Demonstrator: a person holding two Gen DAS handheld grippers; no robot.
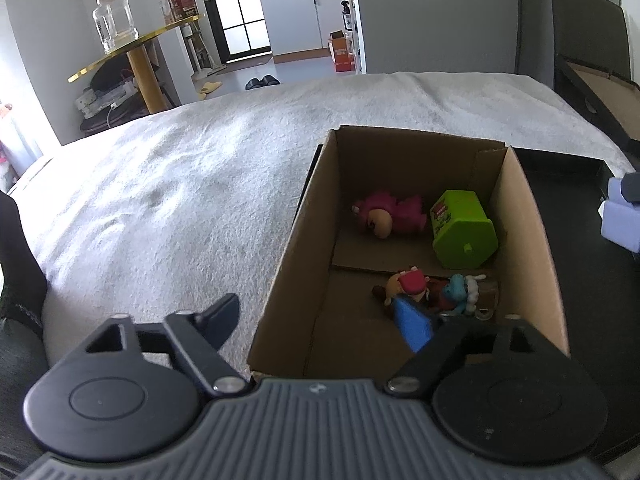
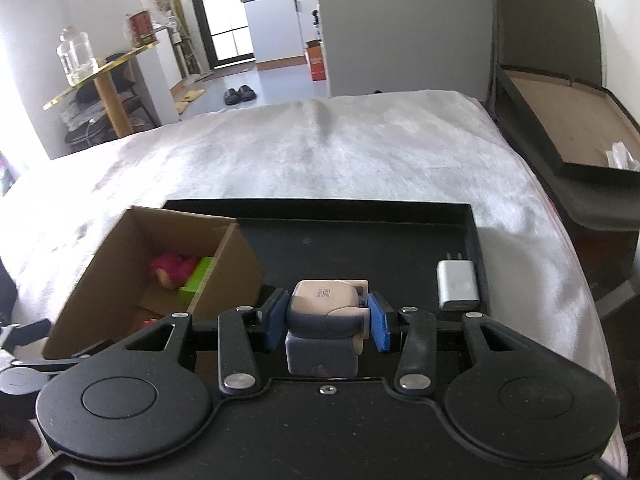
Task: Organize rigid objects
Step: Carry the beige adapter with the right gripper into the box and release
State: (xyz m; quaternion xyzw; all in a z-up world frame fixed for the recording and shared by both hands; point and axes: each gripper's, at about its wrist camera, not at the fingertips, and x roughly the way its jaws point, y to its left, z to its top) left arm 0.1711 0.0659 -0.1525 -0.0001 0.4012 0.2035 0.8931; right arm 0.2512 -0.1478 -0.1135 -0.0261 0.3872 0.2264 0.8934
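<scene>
Cardboard box [image 1: 516,208] w/ pink figure [image 1: 390,216], green block [image 1: 464,230], red-capped figure [image 1: 412,286] inside, left gripper [image 1: 328,320] jaws apart, empty, right gripper [image 2: 326,316] clamping beige-and-grey cube toy [image 2: 324,320] above black tray [image 2: 320,236], white charger [image 2: 457,285] only in right view.

I see a bed [image 2: 360,152] under a white fuzzy blanket [image 1: 180,200]; a black tray [image 2: 360,232] lies directly on it, toward my near right.

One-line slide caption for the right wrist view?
Right gripper clamps a beige-and-grey block toy above the black tray, beside the cardboard box.
</scene>
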